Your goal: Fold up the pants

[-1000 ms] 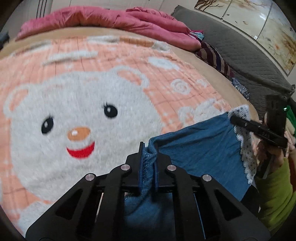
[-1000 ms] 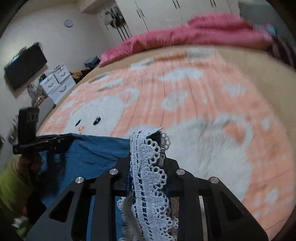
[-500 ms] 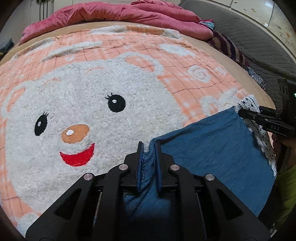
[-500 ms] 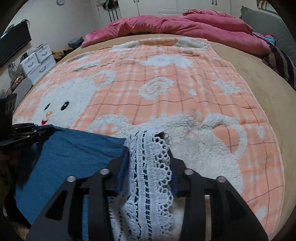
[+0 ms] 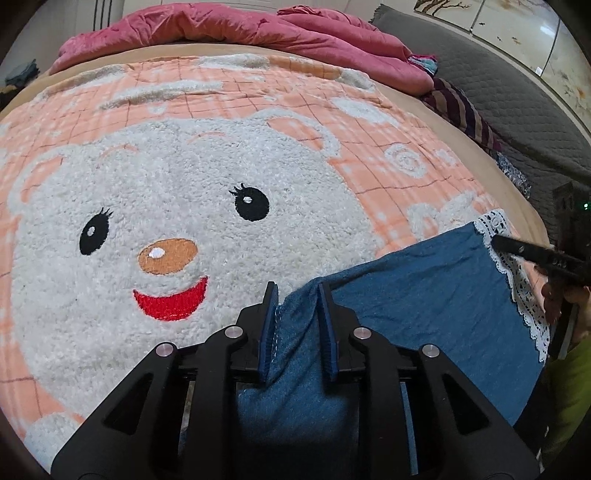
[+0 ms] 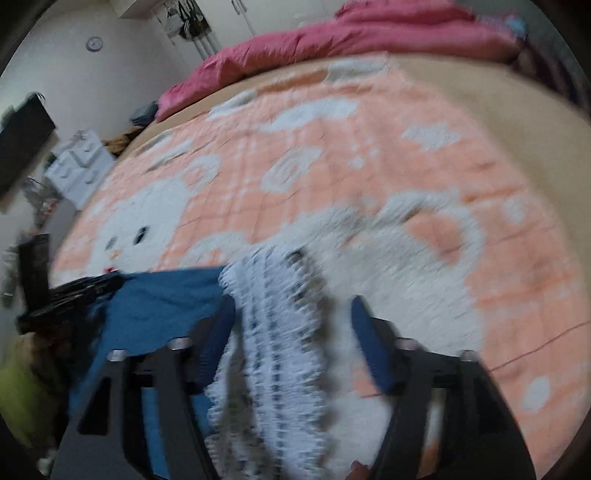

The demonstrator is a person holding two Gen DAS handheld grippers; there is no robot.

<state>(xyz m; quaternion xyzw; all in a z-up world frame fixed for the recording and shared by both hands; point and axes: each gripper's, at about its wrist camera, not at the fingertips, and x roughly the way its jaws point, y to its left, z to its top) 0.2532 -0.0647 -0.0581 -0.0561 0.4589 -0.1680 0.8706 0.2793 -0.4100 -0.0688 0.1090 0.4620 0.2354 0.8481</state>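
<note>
Left wrist: left gripper point(image 5: 297, 295) opening around pants point(image 5: 424, 295) (blue); right gripper point(image 6: 291, 306) closing, lace hem point(image 6: 273, 332) between.

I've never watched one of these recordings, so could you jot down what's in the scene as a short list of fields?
garment: blue pants with white lace trim, lying on the blanket
surface: peach blanket with a white bear face, spread on a bed
left gripper: jaws opening, blue fabric between them
right gripper: jaws apart but closing, lace trim between them; picture blurred
background: pink quilt at the far edge
</note>
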